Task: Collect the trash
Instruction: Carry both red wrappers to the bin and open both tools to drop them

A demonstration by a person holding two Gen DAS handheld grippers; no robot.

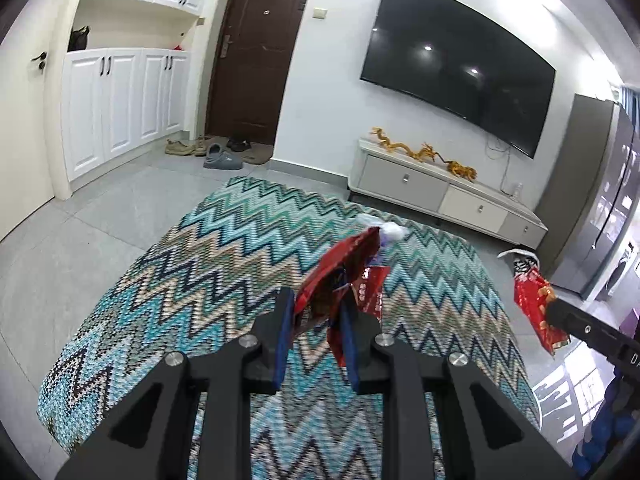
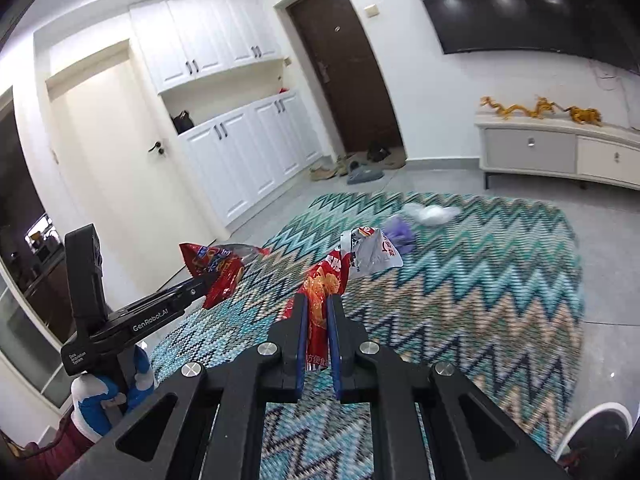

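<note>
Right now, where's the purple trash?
The purple trash lies on the rug, far side in the right wrist view, beside the clear plastic bag.

I see a big zigzag rug (image 1: 224,256) on the gray floor (image 1: 60,248). Past the rug's far edge there is a brown door (image 1: 256,52) with shoes (image 1: 208,150) in front of it. White cupboards (image 1: 116,104) stand left of the door. A black TV (image 1: 460,64) hangs on the wall. Under it is a low cabinet (image 1: 440,192), and gold dragons (image 1: 424,152) sit on top.
</note>
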